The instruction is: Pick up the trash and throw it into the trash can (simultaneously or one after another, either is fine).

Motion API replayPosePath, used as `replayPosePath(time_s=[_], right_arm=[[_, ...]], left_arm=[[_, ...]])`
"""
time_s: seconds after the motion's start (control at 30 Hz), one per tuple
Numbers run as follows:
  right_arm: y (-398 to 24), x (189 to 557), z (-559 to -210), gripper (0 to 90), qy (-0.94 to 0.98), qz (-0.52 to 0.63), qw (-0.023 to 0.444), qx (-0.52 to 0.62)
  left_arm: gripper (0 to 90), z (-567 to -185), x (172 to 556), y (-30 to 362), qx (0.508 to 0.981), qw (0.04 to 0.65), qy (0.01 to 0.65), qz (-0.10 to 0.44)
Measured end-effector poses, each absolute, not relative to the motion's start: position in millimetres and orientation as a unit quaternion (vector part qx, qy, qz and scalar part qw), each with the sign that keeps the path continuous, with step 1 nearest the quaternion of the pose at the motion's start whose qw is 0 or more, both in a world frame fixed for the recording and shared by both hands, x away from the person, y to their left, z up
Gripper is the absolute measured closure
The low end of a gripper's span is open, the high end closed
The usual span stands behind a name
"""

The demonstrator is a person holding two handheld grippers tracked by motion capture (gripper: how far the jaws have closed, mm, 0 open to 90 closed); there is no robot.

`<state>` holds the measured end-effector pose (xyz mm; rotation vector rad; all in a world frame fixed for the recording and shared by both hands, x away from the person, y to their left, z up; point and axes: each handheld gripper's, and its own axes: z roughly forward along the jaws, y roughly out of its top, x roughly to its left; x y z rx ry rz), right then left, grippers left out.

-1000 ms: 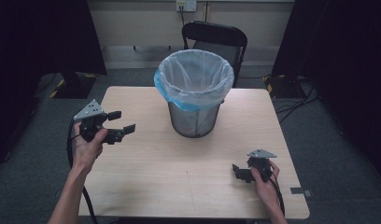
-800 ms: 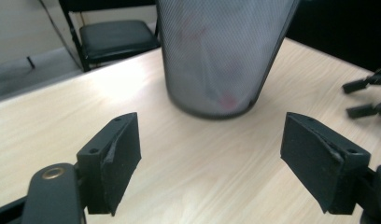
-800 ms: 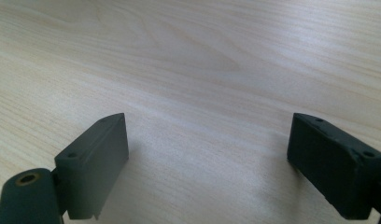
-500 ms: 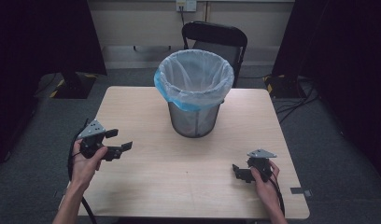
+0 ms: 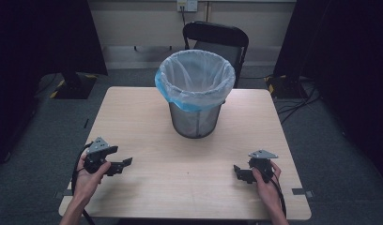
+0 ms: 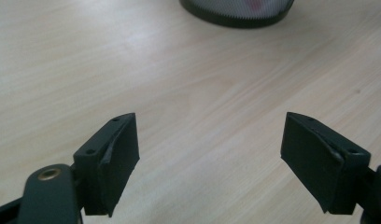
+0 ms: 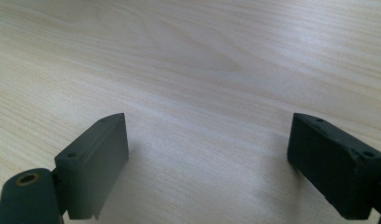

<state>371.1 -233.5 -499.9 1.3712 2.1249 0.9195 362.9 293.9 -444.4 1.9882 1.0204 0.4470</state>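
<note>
Mesh bin (image 5: pixel 195 98) stands upright, ahead and between both hands; left gripper (image 5: pixel 121 165) and right gripper (image 5: pixel 237 171) both spread, empty, roughly equally distant.

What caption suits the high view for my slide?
Both open claws, left and right, rest near a lined bin.

Left gripper (image 5: pixel 115 163) now low at table's (image 5: pixel 189 187) near left edge, down from raised spot farther up table a second ago; moves toward person, drawn away from bin (image 5: pixel 195 96); left hand (image 5: pixel 88 176) and forearm pulled back with it; jaws wide apart as earlier, nothing between
</note>
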Motion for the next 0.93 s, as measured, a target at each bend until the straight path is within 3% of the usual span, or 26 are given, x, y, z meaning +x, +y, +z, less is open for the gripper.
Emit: replayPosePath(time_s=[0.5, 0.93], right_arm=[[-233.4, 371.1, -499.9, 11.5, 0.769, 0.333, 0.224, 0.497], [-233.4, 371.0, -500.0, 11.6, 0.769, 0.333, 0.224, 0.497]], left_arm=[[19.2, -493.9, 358.7, 291.6, 0.809, 0.361, 0.439, 0.151], [14.0, -500.8, 355.5, 283.6, 0.807, 0.355, 0.432, 0.191]])
